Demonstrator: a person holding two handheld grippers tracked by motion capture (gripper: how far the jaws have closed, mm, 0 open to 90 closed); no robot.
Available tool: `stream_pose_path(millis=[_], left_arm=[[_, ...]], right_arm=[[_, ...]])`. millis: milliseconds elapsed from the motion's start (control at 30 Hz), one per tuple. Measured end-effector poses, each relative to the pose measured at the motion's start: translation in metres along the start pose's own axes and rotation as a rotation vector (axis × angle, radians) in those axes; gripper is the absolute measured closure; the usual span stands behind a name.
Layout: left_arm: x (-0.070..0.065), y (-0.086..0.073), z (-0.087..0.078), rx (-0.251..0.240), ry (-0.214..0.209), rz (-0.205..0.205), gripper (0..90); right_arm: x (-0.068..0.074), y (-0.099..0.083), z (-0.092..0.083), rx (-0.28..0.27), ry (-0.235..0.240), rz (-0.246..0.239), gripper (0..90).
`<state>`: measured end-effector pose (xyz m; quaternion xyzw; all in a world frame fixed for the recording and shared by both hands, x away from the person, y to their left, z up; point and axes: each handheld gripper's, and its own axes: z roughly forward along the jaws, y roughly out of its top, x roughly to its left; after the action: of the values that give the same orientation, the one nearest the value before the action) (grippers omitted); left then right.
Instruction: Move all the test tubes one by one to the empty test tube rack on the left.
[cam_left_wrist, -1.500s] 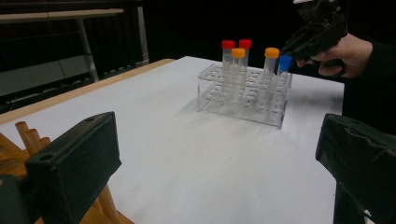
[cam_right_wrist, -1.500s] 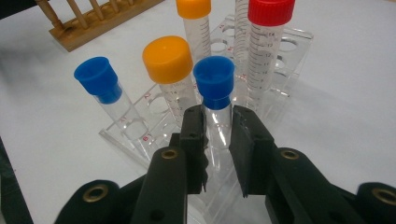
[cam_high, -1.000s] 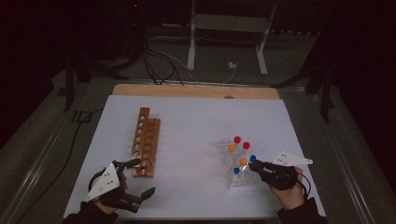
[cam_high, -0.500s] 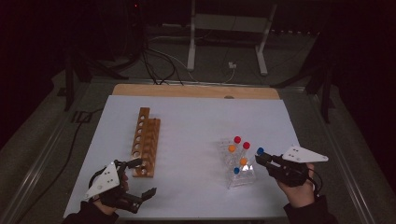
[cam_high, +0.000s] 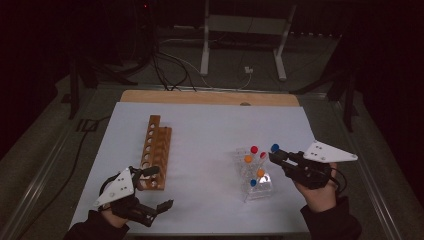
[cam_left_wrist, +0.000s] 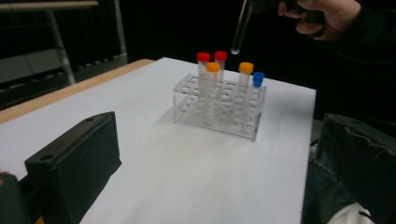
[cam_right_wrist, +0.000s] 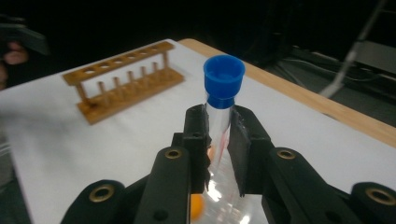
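The left gripper (cam_high: 159, 201) sat near the front left corner of the white mat (cam_high: 210, 125), close to the mat's front edge. Its jaws stood wide apart and held nothing. Just beyond it stood the wooden test tube rack (cam_high: 156, 150), with its near end right beside the gripper. To the right of that gripper lay a wide bare stretch of mat, with lots of room to move.

Next came the clear plastic tube rack (cam_high: 254, 176), with red, orange and blue capped tubes standing in it. It stood just left of the right gripper (cam_high: 274, 156).

The right gripper was clamped tight on a blue-capped test tube (cam_right_wrist: 223, 93), just under the cap. The tube hung in the air above the clear rack, free of it. This gripper was close to the mat's right edge.
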<state>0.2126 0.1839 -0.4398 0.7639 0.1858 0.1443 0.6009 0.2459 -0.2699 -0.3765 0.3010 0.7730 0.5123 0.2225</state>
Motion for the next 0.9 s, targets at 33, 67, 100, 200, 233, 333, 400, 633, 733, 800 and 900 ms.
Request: stream_pose_path(millis=[33, 67, 100, 200, 233, 333, 400, 633, 733, 800, 900], left_arm=[[0.0, 0.002, 0.001, 0.0, -0.004, -0.001, 0.5], [0.0, 0.004, 0.003, -0.004, -0.011, -0.008, 0.5], [0.0, 0.008, 0.004, -0.001, -0.015, -0.005, 0.5], [0.0, 0.015, 0.008, -0.008, -0.025, -0.008, 0.5], [0.0, 0.018, 0.01, -0.005, -0.036, -0.008, 0.5], [0.001, 0.027, 0.016, 0.0, -0.062, -0.01, 0.5], [0.001, 0.033, 0.021, -0.004, -0.083, -0.018, 0.5], [0.0, 0.053, 0.04, -0.006, -0.14, -0.011, 0.6], [-0.002, 0.059, 0.051, -0.009, -0.162, -0.006, 2.1], [-0.003, 0.061, 0.055, -0.009, -0.167, -0.002, 2.2], [-0.007, 0.067, 0.07, -0.001, -0.19, 0.007, 5.7]], right_arm=[[0.003, 0.001, 0.003, 0.002, 0.013, -0.004, 77.6], [0.005, 0.002, 0.005, 0.003, 0.022, -0.004, 77.5], [0.007, 0.003, 0.008, 0.004, 0.037, -0.005, 77.6], [0.017, 0.004, 0.017, 0.022, 0.077, -0.017, 77.6], [0.019, 0.004, 0.02, 0.028, 0.086, -0.02, 77.5], [0.029, 0.002, 0.029, 0.046, 0.125, -0.026, 77.5], [0.035, 0.0, 0.036, 0.061, 0.147, -0.032, 77.6], [0.05, -0.008, 0.05, 0.1, 0.198, -0.036, 77.5], [0.055, -0.01, 0.054, 0.116, 0.211, -0.041, 77.5], [0.058, -0.011, 0.056, 0.121, 0.221, -0.045, 77.5], [0.061, -0.011, 0.058, 0.127, 0.231, -0.047, 77.5]])
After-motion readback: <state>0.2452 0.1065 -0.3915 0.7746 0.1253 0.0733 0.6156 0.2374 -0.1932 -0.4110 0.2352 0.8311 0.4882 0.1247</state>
